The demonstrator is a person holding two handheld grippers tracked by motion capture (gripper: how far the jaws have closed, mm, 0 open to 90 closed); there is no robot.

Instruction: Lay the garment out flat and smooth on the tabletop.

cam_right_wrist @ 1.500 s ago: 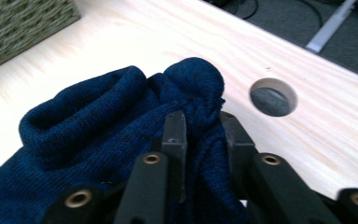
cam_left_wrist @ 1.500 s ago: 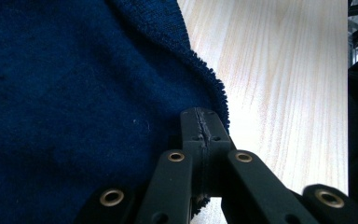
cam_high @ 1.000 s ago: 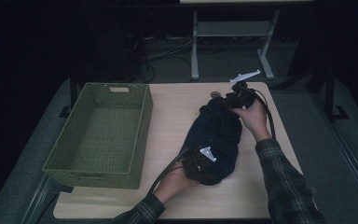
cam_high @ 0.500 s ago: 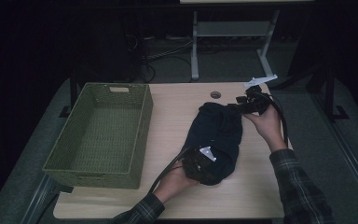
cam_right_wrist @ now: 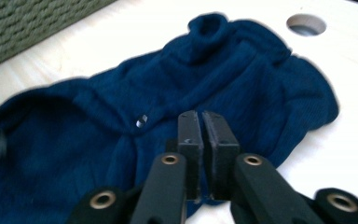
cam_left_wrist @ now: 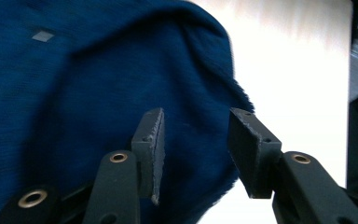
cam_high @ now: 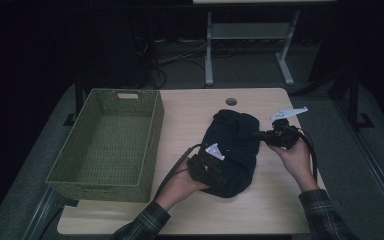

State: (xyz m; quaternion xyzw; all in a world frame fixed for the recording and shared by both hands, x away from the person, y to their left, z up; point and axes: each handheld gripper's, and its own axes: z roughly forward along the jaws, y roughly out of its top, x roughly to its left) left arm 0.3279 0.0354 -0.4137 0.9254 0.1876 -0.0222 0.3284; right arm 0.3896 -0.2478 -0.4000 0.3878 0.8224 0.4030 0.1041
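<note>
Item: navy sweater, bunched at table centre, green basket at its 9 o'clock. Left gripper — jaws spread, empty, poised over the near hem, likely to pinch. Right gripper at sweater's 3 o'clock — jaws closed together, seemingly gripping nothing.

A green woven basket — empty — sits on the wooden table.
</note>
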